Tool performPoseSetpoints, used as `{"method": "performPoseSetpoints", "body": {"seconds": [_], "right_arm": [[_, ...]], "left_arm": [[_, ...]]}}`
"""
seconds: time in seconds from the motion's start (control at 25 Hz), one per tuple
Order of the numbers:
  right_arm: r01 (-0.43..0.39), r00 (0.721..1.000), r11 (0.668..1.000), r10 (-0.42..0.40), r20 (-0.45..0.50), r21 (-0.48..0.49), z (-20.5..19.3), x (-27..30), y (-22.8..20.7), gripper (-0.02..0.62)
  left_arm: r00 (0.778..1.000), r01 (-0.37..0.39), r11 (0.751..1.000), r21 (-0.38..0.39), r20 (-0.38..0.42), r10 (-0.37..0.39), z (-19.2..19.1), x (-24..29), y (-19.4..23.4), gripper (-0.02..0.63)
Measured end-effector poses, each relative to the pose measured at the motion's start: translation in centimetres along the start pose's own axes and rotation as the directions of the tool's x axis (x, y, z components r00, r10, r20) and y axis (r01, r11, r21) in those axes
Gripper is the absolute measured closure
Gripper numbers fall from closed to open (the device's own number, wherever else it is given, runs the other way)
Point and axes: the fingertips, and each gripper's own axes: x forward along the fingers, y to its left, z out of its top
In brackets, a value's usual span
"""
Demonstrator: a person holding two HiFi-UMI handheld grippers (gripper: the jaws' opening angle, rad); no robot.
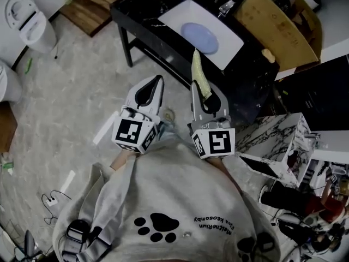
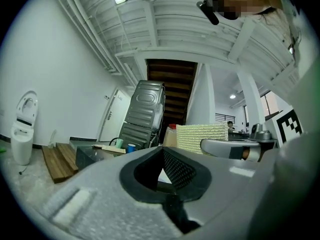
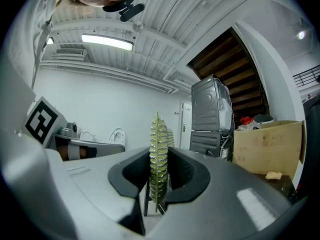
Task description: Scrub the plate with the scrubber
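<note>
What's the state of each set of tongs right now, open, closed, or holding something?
Left tongs: closed, nothing in them.
Right tongs: closed on the scrubber.

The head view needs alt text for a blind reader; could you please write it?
Seen from above, a person's right gripper clamps a yellow-green scrubber and the left gripper is shut and empty, both short of a blue plate in a white sink.
</note>
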Motion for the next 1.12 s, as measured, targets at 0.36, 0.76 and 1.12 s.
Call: {"method": "performPoseSetpoints", "body": {"seconds": [0.36, 0.76, 1.12], "right_arm": [[0.011, 0.999, 0.999, -0.010, -0.032, 0.037, -2.5, 7.7, -6.9, 0.522], [0.089, 0.994, 0.992, -0.083, -0.064, 0.090, -5.3, 12.1, -15.5, 0.522], [0.124, 0.991, 0.986, -0.117, -0.067, 0.108, -6.4, 13.7, -18.8, 0.522]], "left_arm": [[0.999, 0.012, 1.000, 0.008, -0.053, -0.011, -0.8, 9.4, 2.7, 0.604], [0.989, 0.093, 0.995, 0.044, -0.117, -0.087, -2.1, 20.0, 2.3, 0.604], [0.983, 0.110, 0.992, 0.063, -0.157, -0.099, -3.1, 23.7, 2.8, 0.604]]}}
